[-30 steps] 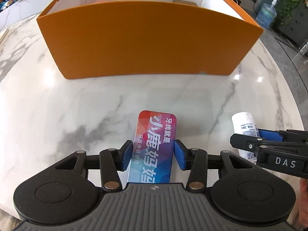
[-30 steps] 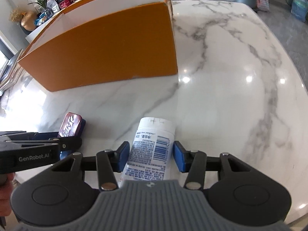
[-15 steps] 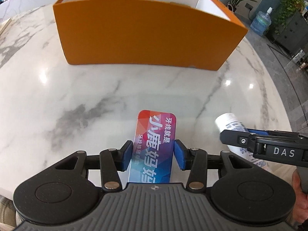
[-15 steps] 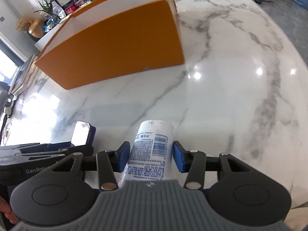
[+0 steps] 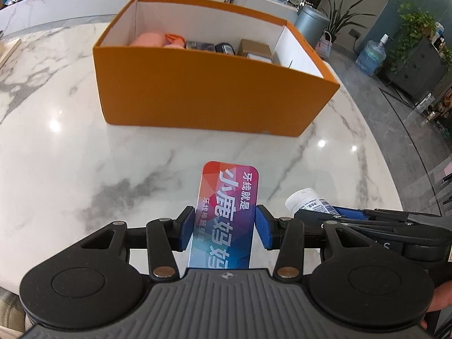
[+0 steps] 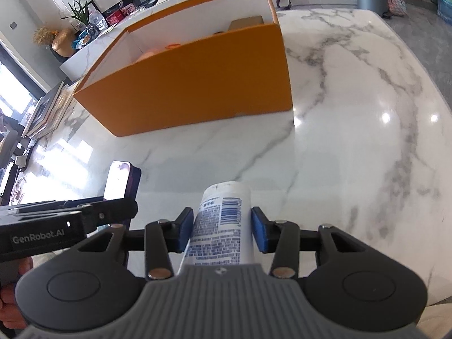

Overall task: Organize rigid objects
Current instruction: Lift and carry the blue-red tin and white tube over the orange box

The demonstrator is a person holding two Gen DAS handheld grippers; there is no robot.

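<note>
Both grippers loaded above the white marble tabletop (image 5: 84,155)

Left gripper (image 5: 225,227) fingers clamp a colourful flat rectangular tin (image 5: 227,212); right gripper (image 6: 222,230) fingers clamp a white labelled plastic bottle (image 6: 223,226); the orange cardboard box (image 5: 209,96) hides most of its contents.

the flat tin (image 5: 226,217) in my left gripper (image 5: 225,230) reads "小鹿妈妈" with "牙线就是" beside it. my left gripper's side, left of the white bottle (image 6: 223,223), reads "GenRobot.AI". the bottle's barcode label print is too small.

The counter (image 5: 84,147) is polished white marble with grey veins, throwing glossy highlights. The box (image 5: 214,96) is matt orange card, white inside. The tin (image 5: 226,214) has a glossy printed lid; the bottle (image 6: 223,223) is smooth white plastic with a paper-like label.
</note>
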